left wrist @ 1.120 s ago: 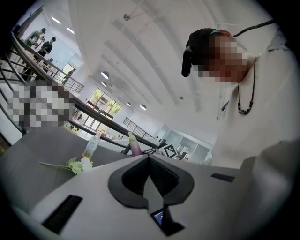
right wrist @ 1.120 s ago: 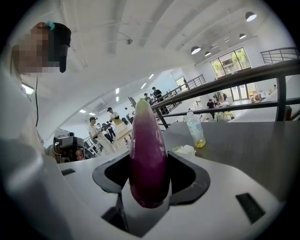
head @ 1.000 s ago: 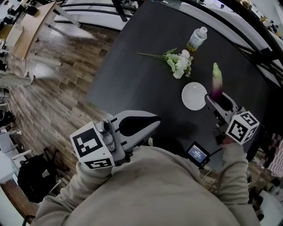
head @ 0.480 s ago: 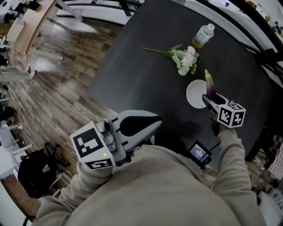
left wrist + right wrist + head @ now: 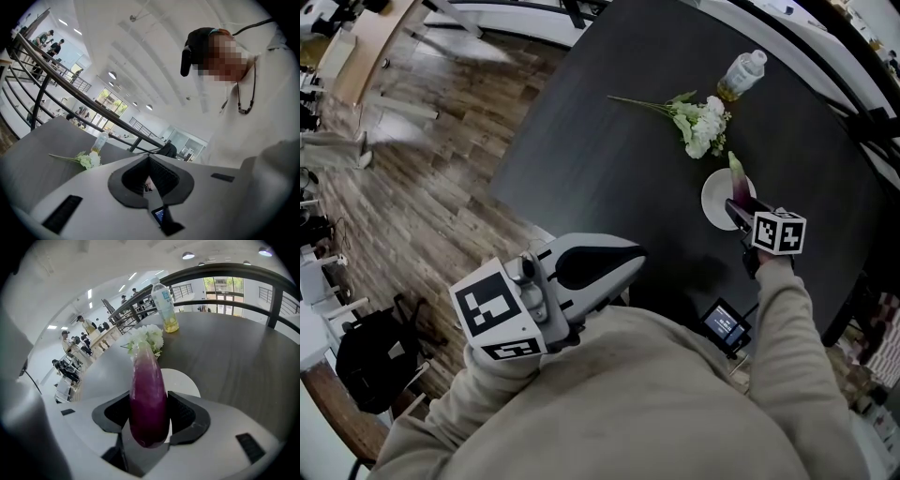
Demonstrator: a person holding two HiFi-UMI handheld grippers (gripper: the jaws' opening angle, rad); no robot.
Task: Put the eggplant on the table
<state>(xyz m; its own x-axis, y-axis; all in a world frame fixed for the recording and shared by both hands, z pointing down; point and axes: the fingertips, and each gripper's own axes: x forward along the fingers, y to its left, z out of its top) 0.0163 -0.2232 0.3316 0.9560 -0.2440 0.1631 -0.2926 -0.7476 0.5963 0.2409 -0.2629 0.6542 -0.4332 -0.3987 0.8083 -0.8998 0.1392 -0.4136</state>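
Note:
The eggplant (image 5: 148, 399) is purple, paling to a green tip, and sticks out forward from my right gripper (image 5: 149, 414), whose jaws are shut on its thick end. In the head view the right gripper (image 5: 742, 208) holds the eggplant (image 5: 737, 175) low over the white plate (image 5: 717, 202) on the dark table (image 5: 619, 150). My left gripper (image 5: 623, 258) stays near my chest at the table's near edge, away from the eggplant. In the left gripper view its jaws (image 5: 149, 178) meet with nothing between them.
A bunch of white flowers (image 5: 698, 122) lies beyond the plate, with a plastic bottle (image 5: 741, 75) behind it. A small device with a lit screen (image 5: 727, 325) sits at the table's near edge. Wooden floor (image 5: 422, 178) lies to the left of the table; a railing runs along the far side.
My right gripper has sunk toward the table with the eggplant and tipped downward, now over the plate. The left gripper has stayed put.

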